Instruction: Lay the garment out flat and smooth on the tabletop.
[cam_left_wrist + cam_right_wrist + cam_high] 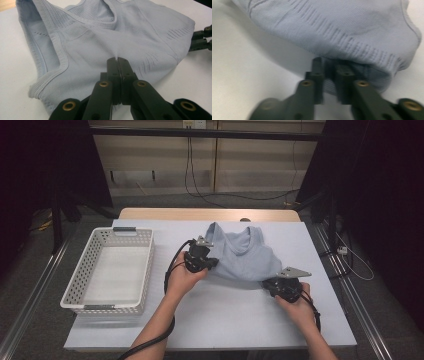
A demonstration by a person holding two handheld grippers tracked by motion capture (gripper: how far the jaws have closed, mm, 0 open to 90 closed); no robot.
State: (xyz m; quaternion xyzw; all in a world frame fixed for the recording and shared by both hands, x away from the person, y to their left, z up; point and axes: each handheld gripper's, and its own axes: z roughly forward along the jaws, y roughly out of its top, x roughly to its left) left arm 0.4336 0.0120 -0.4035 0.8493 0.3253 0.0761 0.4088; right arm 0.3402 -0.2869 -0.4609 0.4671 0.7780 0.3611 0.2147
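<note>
Your left gripper (214,263) pinches the top (245,256) at center frame. Right gripper (272,283), lower right, clamps its hem; the top lies between them.

From my remote seat, the high view looked forward and down from above the near edge of the table (225,320). Each gripper view rode low, close behind its own jaws. All three shared the blue top (245,257) (105,42) (342,27); the left gripper view also caught the right gripper (201,40).
</note>
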